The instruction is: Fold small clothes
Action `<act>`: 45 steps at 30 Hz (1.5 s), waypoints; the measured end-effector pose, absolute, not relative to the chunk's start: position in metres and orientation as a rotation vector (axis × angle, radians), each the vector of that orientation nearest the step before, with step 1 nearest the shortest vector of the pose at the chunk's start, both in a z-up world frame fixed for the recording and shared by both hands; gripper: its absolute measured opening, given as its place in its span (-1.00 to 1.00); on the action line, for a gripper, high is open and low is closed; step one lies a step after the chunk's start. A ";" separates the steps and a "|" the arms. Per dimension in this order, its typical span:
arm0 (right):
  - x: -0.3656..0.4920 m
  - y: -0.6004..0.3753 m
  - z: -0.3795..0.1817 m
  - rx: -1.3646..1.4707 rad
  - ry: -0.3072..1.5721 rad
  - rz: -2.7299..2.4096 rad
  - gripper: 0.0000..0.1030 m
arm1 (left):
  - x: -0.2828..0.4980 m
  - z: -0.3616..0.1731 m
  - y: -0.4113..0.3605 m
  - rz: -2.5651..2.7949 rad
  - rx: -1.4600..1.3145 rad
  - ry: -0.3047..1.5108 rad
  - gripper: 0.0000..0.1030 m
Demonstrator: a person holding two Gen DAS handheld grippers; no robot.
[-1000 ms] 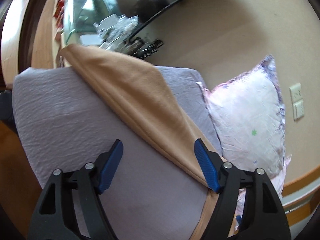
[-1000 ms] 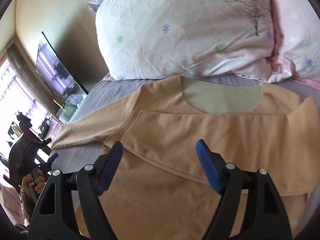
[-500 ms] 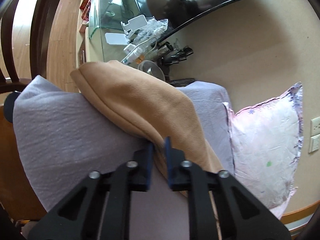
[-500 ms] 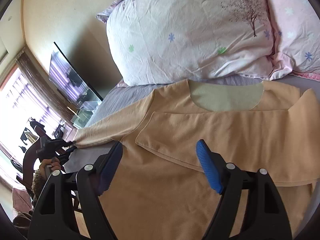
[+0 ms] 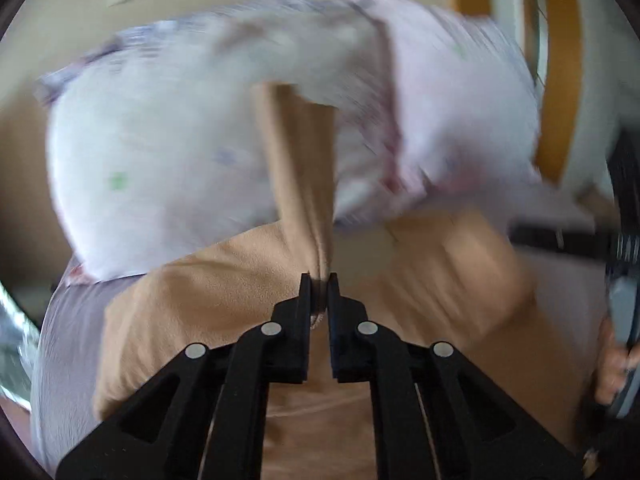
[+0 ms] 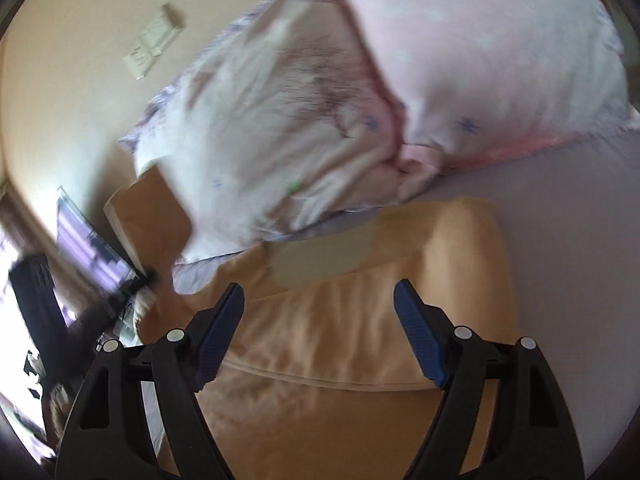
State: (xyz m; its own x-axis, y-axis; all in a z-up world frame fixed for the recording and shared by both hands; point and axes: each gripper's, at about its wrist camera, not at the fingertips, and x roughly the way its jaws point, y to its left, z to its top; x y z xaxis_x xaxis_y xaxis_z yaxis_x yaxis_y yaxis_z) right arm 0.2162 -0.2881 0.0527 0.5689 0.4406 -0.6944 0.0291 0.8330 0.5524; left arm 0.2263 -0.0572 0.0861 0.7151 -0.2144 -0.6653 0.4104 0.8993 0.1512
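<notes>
The left gripper (image 5: 319, 280) has its jaws clenched on the sleeve (image 5: 304, 168) of a tan shirt (image 5: 224, 296), and the sleeve rises from the jaws as a narrow upright band in front of the pillows. Both views are smeared with motion blur, so fine detail is lost. The shirt lies on a bed covered with a grey-lavender sheet (image 5: 60, 352), its body spread below the gripper and rumpled at the left shoulder.

In the right wrist view the right gripper (image 6: 320, 332) hovers over the shirt with its blue-padded jaws released — wide apart and grasping nothing. The neck opening (image 6: 320, 260) shows a greyish inner panel just past the jaws, and a folded-over sleeve lies across the chest, its rounded edge (image 6: 468, 248) toward the right. The raised sleeve end shows at the far left, with the left gripper dark and blurred below it.

Two pale floral pillows (image 6: 280, 120) lean against the beige wall (image 6: 60, 100) at the head of the bed, the nearer one touching the shirt's collar edge — a white switch plate (image 6: 154, 42) sits on the wall above.
</notes>
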 end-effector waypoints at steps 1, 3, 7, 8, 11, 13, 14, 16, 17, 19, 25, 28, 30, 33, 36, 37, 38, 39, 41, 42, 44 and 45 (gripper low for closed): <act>0.217 -0.295 0.044 0.572 0.967 0.243 0.52 | 0.220 0.064 -0.084 -0.389 0.408 0.724 -0.85; 0.218 -0.308 0.030 0.601 1.013 0.226 0.48 | 0.193 0.027 -0.118 -0.409 0.604 0.714 -0.85; 0.222 -0.311 0.016 0.561 1.061 0.224 0.11 | 0.161 0.034 -0.083 -0.372 0.582 0.666 -0.64; 0.223 -0.308 0.015 0.546 1.073 0.229 0.07 | 0.160 0.044 -0.068 -0.349 0.540 0.663 -0.46; 0.231 -0.292 0.005 0.472 1.128 0.245 -0.09 | 0.162 0.065 -0.013 -0.209 0.422 0.633 -0.31; 0.234 -0.278 -0.006 0.420 1.173 0.251 -0.14 | 0.174 0.078 0.025 -0.106 0.308 0.612 -0.24; 0.235 -0.268 -0.014 0.381 1.207 0.256 -0.15 | 0.180 0.083 0.044 -0.079 0.227 0.605 -0.16; 0.231 -0.252 -0.019 0.294 1.206 0.258 -0.49 | 0.193 0.092 0.071 -0.051 0.098 0.605 -0.07; 0.231 -0.245 -0.018 0.263 1.203 0.282 -0.81 | 0.199 0.092 0.082 -0.051 0.050 0.611 -0.03; 0.228 -0.239 -0.013 0.262 1.192 0.319 -0.94 | 0.219 0.089 0.089 -0.080 0.010 0.648 -0.01; 0.230 -0.289 0.054 0.217 0.882 0.040 -0.93 | 0.227 0.061 0.075 -0.110 0.066 0.707 0.00; 0.245 -0.315 0.032 0.227 1.030 -0.079 -0.41 | 0.231 0.050 0.066 -0.126 0.092 0.740 0.01; 0.240 -0.332 0.032 0.330 0.994 -0.070 0.06 | 0.231 0.049 0.064 -0.140 0.094 0.737 0.01; 0.232 -0.336 0.036 0.389 0.938 0.018 0.19 | 0.232 0.048 0.062 -0.151 0.098 0.730 0.07; 0.245 -0.323 0.020 0.413 1.002 0.121 0.19 | 0.238 0.042 0.061 -0.151 0.104 0.761 0.09; 0.248 -0.319 0.009 0.406 1.049 0.127 0.19 | 0.241 0.038 0.062 -0.150 0.102 0.781 0.09; 0.254 -0.317 -0.003 0.398 1.105 0.104 0.20 | 0.247 0.030 0.062 -0.144 0.099 0.823 0.09; 0.257 -0.316 -0.017 0.400 1.164 0.078 0.20 | 0.252 0.022 0.064 -0.136 0.090 0.865 0.09; 0.257 -0.319 -0.022 0.410 1.148 0.081 0.29 | 0.256 0.014 0.069 -0.149 0.054 0.887 0.13; 0.256 -0.321 -0.021 0.425 1.165 0.087 0.28 | 0.255 0.016 0.070 -0.147 0.050 0.896 0.12; 0.244 -0.327 -0.009 0.475 1.148 0.096 0.28 | 0.243 0.025 0.076 -0.163 0.019 0.886 0.07; 0.236 -0.328 0.002 0.487 1.121 0.129 0.29 | 0.232 0.032 0.080 -0.197 -0.006 0.867 0.07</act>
State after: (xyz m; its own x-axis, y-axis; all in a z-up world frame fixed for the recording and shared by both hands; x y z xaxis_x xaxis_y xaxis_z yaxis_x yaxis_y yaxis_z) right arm 0.2355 -0.3283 0.0016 0.4392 0.3393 -0.8319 0.1416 0.8882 0.4371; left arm 0.2319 0.0804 0.0318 0.6299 -0.1746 -0.7568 0.1694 0.9818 -0.0856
